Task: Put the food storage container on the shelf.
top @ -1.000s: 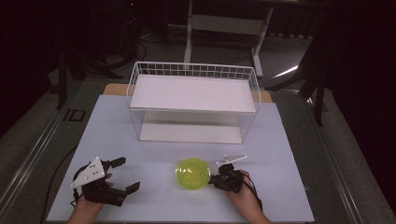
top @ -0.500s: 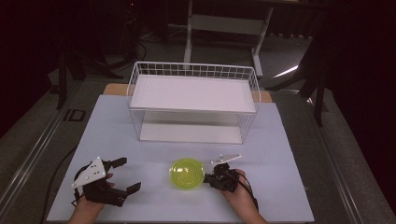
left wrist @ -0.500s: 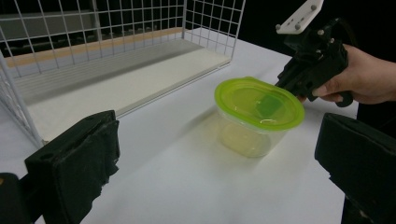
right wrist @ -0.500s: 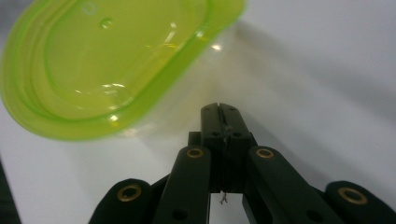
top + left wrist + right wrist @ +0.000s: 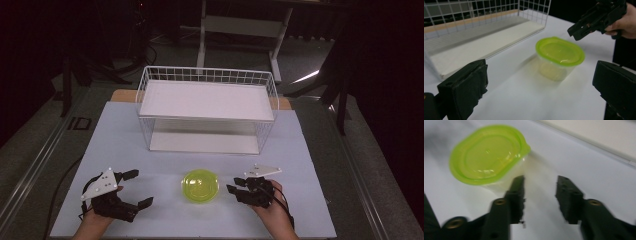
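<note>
1. Dark floor and the legs of stands surrounded the white table (image 5: 125, 130) in the high view, with a white wire basket rack (image 5: 207, 107) standing at the table's far half, its white shelf boards one above the other.
2. Near the front edge, midway between the two hands, stood the round clear plastic container with a lime-green lid (image 5: 200, 185), upright and closed.
3. From above, the left claw (image 5: 137, 188) lay well to the left of the container, its jaws spread wide with nothing between them; a grey three-cornered plate topped it.
4. The right claw (image 5: 234, 185) sat just beside the container's right side, jaws pointing toward it but apart from it. Its jaws had just been opening, and nothing lay between them.
5. The left gripper view added what the overhead could not: the container's clear wall under the lid, a pale tint inside, and the right claw (image 5: 584, 28) raised above the table past the container's far side, held by a hand (image 5: 624, 22).
6. The right gripper view, blurred, showed the lid's small tab at the rim and bare table between the parted black jaws, the container (image 5: 487, 155) lying ahead and to the left of them.
</note>
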Motion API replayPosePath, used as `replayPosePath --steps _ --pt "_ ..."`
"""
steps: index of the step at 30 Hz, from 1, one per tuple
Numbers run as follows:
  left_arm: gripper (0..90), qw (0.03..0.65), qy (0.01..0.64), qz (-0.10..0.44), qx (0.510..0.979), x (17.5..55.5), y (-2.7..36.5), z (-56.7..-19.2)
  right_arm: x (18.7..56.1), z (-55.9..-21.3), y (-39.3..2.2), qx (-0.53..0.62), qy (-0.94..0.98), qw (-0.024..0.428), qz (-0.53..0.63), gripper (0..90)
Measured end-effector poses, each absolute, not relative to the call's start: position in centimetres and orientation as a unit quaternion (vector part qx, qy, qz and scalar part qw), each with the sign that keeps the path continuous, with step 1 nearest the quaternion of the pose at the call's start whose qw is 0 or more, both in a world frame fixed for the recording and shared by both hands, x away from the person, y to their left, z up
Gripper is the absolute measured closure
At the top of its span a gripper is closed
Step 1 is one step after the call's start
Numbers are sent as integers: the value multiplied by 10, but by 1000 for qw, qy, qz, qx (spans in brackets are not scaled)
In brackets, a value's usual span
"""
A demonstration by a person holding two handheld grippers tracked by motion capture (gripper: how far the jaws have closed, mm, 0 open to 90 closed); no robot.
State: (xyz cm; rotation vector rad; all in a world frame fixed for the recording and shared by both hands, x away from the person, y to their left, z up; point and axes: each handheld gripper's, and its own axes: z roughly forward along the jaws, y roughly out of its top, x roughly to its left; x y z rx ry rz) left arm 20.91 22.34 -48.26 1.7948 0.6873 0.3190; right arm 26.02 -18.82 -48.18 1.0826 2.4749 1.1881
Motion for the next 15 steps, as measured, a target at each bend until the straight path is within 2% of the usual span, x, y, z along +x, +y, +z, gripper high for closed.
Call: replayPosePath --steps 2,6,15 --pt "9 560 287 135 765 208 219 -478 256 -476 -189 363 830 92 413 399" --pt "9 565 286 128 763 209 211 -470 251 -469 -190 353 825 78 434 211" --pt "9 550 297 83 776 210 194 -456 252 -460 -184 335 820 65 459 137"
